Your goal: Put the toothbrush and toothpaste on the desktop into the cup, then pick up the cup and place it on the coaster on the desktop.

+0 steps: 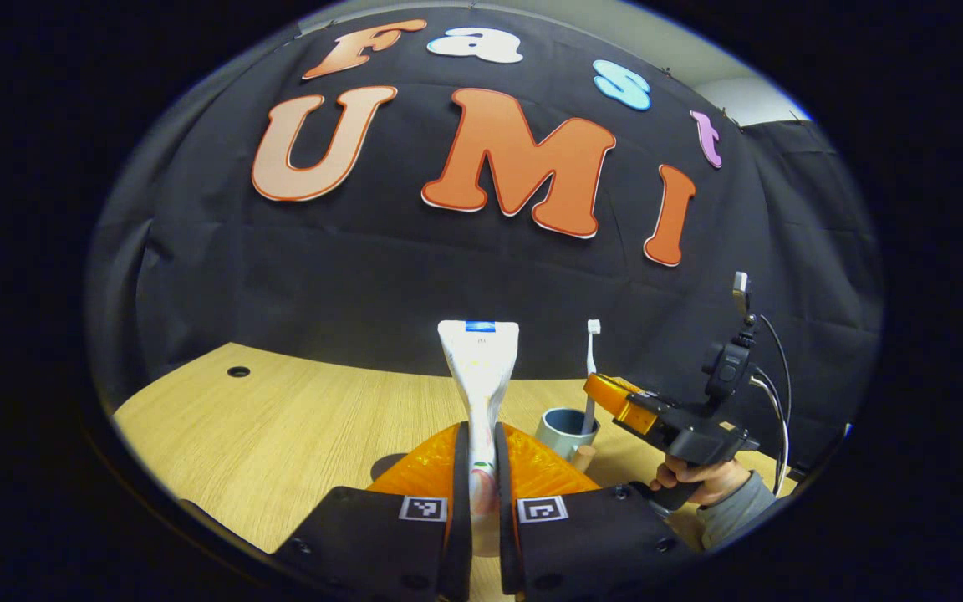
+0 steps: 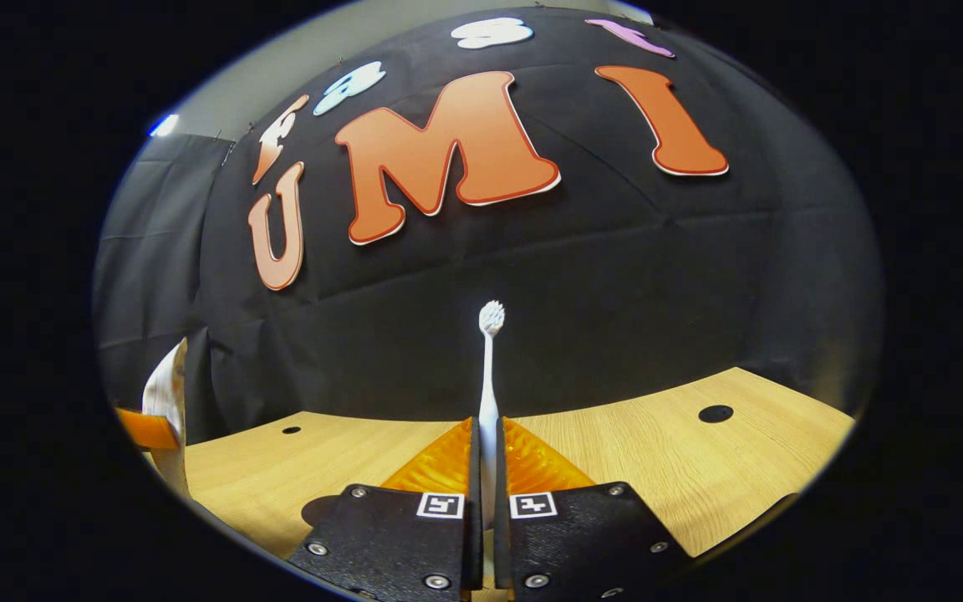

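My left gripper (image 1: pixel 482 436) is shut on a white toothpaste tube (image 1: pixel 481 368), which stands upright with its flat crimped end up, above the wooden desktop (image 1: pixel 281 435). To the right a grey-blue cup (image 1: pixel 563 425) stands on the desk. A white toothbrush (image 1: pixel 591 359) rises from the cup with its bristles up, and my right gripper (image 1: pixel 594 388) holds it just above the rim. In the right gripper view that gripper (image 2: pixel 488 431) is shut on the toothbrush (image 2: pixel 490 385). The tube (image 2: pixel 165 389) shows at the far left.
A small tan round thing (image 1: pixel 583 457) lies at the cup's base; I cannot tell what it is. A hand (image 1: pixel 699 481) in a grey sleeve holds the right gripper. Cable holes (image 1: pixel 238 371) (image 2: pixel 715 413) pierce the desk near the cloth wall.
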